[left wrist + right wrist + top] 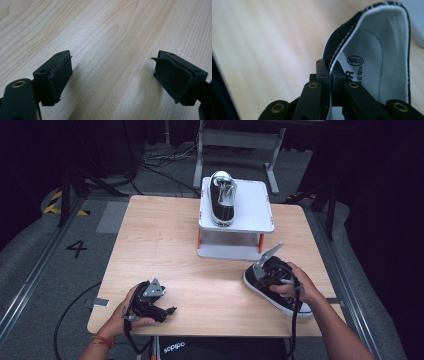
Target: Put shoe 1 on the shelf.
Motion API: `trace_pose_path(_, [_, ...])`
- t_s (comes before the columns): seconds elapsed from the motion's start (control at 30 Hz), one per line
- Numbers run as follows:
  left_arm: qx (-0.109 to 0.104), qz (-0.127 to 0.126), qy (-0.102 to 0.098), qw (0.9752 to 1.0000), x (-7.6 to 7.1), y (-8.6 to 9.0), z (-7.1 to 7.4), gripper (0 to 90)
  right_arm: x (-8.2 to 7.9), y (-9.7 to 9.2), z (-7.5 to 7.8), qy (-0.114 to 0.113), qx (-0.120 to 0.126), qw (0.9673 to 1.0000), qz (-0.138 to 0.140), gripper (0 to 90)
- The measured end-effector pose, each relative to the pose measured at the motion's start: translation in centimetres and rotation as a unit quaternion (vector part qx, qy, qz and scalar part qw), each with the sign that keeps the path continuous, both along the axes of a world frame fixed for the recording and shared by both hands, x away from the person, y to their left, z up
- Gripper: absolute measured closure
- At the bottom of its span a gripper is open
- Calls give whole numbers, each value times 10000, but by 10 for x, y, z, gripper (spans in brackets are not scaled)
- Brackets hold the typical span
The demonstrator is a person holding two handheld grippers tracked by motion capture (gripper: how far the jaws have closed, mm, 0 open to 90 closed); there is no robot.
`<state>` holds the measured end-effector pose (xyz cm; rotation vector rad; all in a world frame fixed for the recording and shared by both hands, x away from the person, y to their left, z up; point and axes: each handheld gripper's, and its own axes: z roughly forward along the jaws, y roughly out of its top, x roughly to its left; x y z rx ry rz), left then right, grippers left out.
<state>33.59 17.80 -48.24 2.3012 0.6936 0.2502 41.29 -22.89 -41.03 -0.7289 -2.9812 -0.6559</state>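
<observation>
Gripping the collar of the near shoe (372, 50), the right claw (331, 75) has its jaws pinched together on the black-and-white rim, one jaw outside the canvas and one inside against the pale lining. From the high view that right claw (272, 270) sits over the shoe (280, 295) at the front right of the surface (165, 240), sole down on the wood, not yet lifted as far as I can judge. Over on the other side, the left claw (112, 75) hangs wide with nothing but bare wood grain between its pads, resting near the front left edge in the person's left hand (131, 312). Further back, the matching shoe (222, 197) already stands on the white raised platform (255, 205), on its left half, with room beside it. So my read: one shoe of the pair is placed, the second is freshly caught by its collar, and what remains is raising it, carrying it back to the platform and setting it down beside its partner.
</observation>
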Motion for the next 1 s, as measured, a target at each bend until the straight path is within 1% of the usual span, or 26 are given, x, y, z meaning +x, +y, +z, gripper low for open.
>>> trace_pose_path(0.07, [-1, 0, 1, 10000, 0, 0, 0, 152, -16, 10, 0, -16, -87, 9992, 396, 882])
trace_pose_path(0.1, [-1, 0, 0, 10000, 0, 0, 0, 152, -20, 12, 0, -24, -99, 9987, 490, 879])
trace_pose_path(0.17, [-2, 1, 0, 10000, 0, 0, 0, 152, -33, 15, 0, 2, -41, 9976, 696, 863])
trace_pose_path(0.2, [-3, 0, 1, 10000, 0, 0, 0, 152, -37, 15, 0, 6, -8, 9970, 773, 852])
trace_pose_path(0.23, [-3, -2, 2, 10000, 0, 0, 0, 152, -46, 16, 0, -8, 20, 9960, 898, 833])
trace_pose_path(0.27, [-4, -3, 2, 10000, 0, 0, 0, 152, -46, 16, 0, -8, 20, 9960, 898, 833])
trace_pose_path(0.33, [-3, -7, 3, 10000, 0, 0, 0, 152, -57, 19, -1, 1, -10, 9951, 987, 804])
trace_pose_path(0.37, [-3, -9, 4, 10000, 0, 0, 0, 152, -61, 20, -1, -37, -8, 9954, 962, 775])
trace_pose_path(0.4, [-4, -15, 5, 10000, 0, 0, 0, 152, -64, 22, -1, -73, -26, 9957, 920, 716])
trace_pose_path(0.43, [-4, -15, 5, 10000, 0, 0, 0, 152, -64, 22, -1, -73, -26, 9957, 920, 716])
trace_pose_path(0.47, [-3, -15, 6, 10000, 0, 0, 0, 152, -66, 26, 0, -109, 52, 9959, 893, 648])
trace_pose_path(0.5, [-2, -17, 5, 10000, 0, 0, 0, 152, -66, 28, 1, -62, 152, 9961, 866, 646])
trace_pose_path(0.53, [-2, -17, 5, 10000, 0, 0, 0, 152, -66, 28, 1, -62, 152, 9961, 866, 646])
trace_pose_path(0.57, [-5, -15, 6, 10000, 0, 0, 0, 152, -66, 31, 0, 24, 269, 9960, 854, 605])
trace_pose_path(0.6, [3, -26, 4, 10000, 1, 0, 0, 152, -66, 39, -2, 27, 278, 9969, 730, 575])
trace_pose_path(0.63, [3, -26, 4, 10000, 1, 0, 0, 152, -66, 43, -5, 84, 284, 9973, 670, 572])
trace_pose_path(0.67, [2, -34, 8, 10000, 1, 0, 0, 152, -66, 43, -5, 84, 284, 9973, 670, 572])
trace_pose_path(0.7, [4, -44, 8, 10000, 1, 0, 0, 152, -65, 48, -8, 127, 283, 9977, 599, 557])
trace_pose_path(0.73, [5, -50, 7, 10000, 1, 0, 0, 151, -66, 53, -11, 166, 276, 9984, 469, 566])
trace_pose_path(0.8, [9, -61, 13, 10000, 1, 0, 0, 151, -66, 58, -15, 269, 353, 9985, 335, 584])
trace_pose_path(0.83, [8, -64, 15, 10000, 1, 0, 0, 151, -67, 61, -17, 227, 298, 9991, 210, 598])
trace_pose_path(0.87, [4, -71, 22, 10000, 2, 0, 0, 151, -69, 62, -19, 83, 233, 9996, 117, 707])
trace_pose_path(0.9, [3, -73, 23, 10000, 2, 0, 0, 152, -70, 60, -19, -14, 202, 9998, 84, 751])
trace_pose_path(0.93, [3, -73, 23, 10000, 2, 0, 0, 151, -70, 60, -19, -14, 202, 9998, 84, 751])
trace_pose_path(0.97, [4, -77, 23, 10000, 2, 0, 0, 151, -70, 57, -18, 31, 282, 9995, 107, 767])
trace_pose_path(1.0, [3, -76, 22, 10000, 2, 0, 0, 152, -71, 53, -18, 157, 377, 9991, 127, 777])
